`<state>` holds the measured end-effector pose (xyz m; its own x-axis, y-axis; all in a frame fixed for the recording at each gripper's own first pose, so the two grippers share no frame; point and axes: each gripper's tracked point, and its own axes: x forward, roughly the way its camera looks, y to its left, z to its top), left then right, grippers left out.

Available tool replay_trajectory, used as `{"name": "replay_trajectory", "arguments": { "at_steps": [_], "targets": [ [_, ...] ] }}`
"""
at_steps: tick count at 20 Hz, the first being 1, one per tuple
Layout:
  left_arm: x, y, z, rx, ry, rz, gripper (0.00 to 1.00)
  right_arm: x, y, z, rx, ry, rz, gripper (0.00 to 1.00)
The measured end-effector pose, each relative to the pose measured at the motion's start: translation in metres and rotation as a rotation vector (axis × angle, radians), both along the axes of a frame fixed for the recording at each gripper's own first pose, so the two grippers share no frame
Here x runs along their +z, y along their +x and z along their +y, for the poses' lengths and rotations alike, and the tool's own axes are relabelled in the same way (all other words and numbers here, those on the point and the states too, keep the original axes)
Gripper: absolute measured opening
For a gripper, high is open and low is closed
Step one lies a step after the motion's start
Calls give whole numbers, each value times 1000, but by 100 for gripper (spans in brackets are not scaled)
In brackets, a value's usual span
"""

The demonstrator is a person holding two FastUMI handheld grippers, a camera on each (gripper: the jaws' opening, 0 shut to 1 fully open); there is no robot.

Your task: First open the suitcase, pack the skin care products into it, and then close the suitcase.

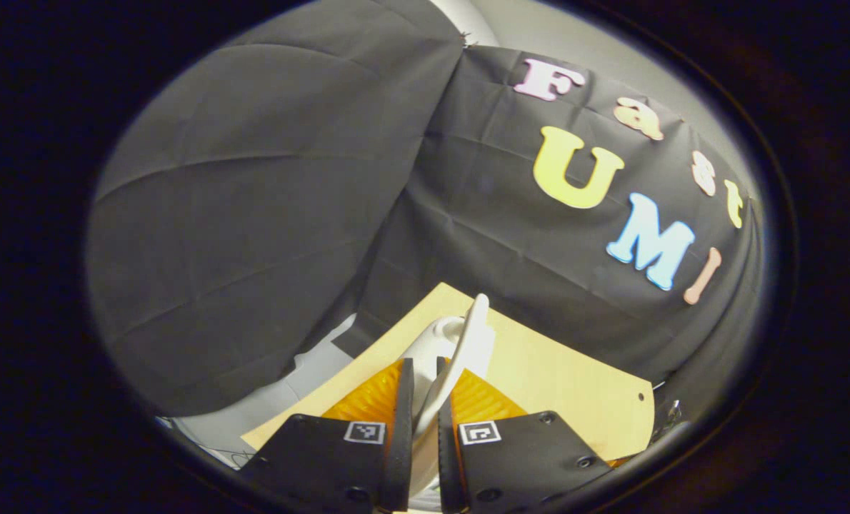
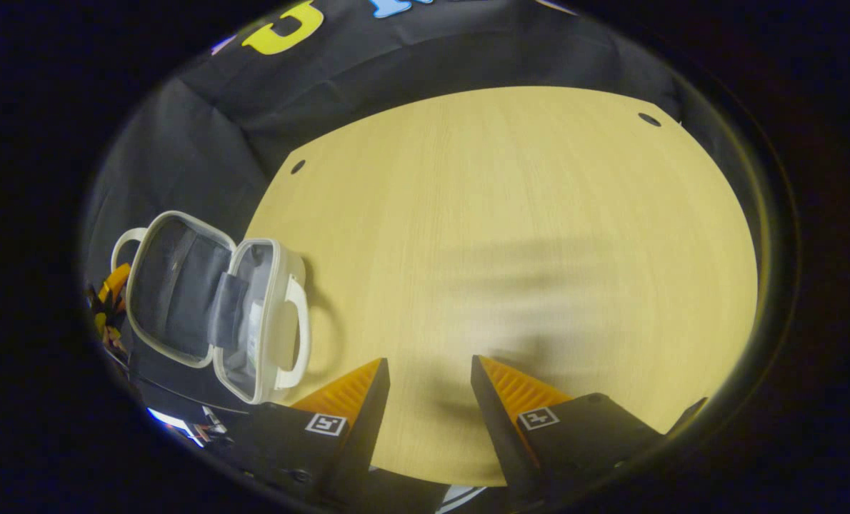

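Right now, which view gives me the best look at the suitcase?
The right gripper view: the suitcase sits open on the table, lid, lining and handles all visible. The left gripper view shows just its white handle, edge-on between the left gripper fingers.

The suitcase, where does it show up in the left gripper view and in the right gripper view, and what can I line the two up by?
Left gripper view: suitcase at bottom centre, its white edge between the left tool fingers.
Right gripper view: suitcase open at the left, on the table's edge.
Shared landmark: the light wooden table.
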<state>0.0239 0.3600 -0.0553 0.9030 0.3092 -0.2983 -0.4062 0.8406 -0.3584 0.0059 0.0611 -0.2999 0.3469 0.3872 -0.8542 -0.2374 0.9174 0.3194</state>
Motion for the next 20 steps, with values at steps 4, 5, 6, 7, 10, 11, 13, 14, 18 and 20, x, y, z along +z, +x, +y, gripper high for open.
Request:
{"name": "replay_trajectory", "arguments": {
  "at_steps": [4, 5, 6, 7, 10, 11, 13, 14, 18, 20],
  "targets": [
    [-3, 0, -79, -45, -10, -22, 24, 11, 7, -28, -41, 30, -28, 71],
    [-11, 1, -103, -70, -10, -17, 24, 13, 9, -37, -56, 37, -30, 71],
    [-22, -1, -129, -97, -5, -2, 24, 15, 11, -45, -71, 46, -31, 71],
    [-38, 0, -153, -117, 11, 22, 24, 16, 15, -54, -87, 56, -31, 71],
    [-92, 6, -219, -177, 77, 122, 24, 22, 20, -78, -126, 73, -47, 71],
    [-113, 10, -241, -198, 95, 166, 24, 26, 20, -86, -140, 82, -51, 71],
    [-160, 16, -277, -231, 143, 266, 24, 32, 21, -106, -167, 99, -63, 71],
    [-184, 20, -293, -240, 171, 315, 24, 38, 19, -115, -175, 107, -68, 71],
    [-253, 35, -330, -259, 273, 436, 24, 47, 23, -148, -207, 111, -96, 71],
    [-260, 41, -340, -262, 360, 457, 25, 52, 27, -163, -223, 111, -104, 71]
  ]
}}
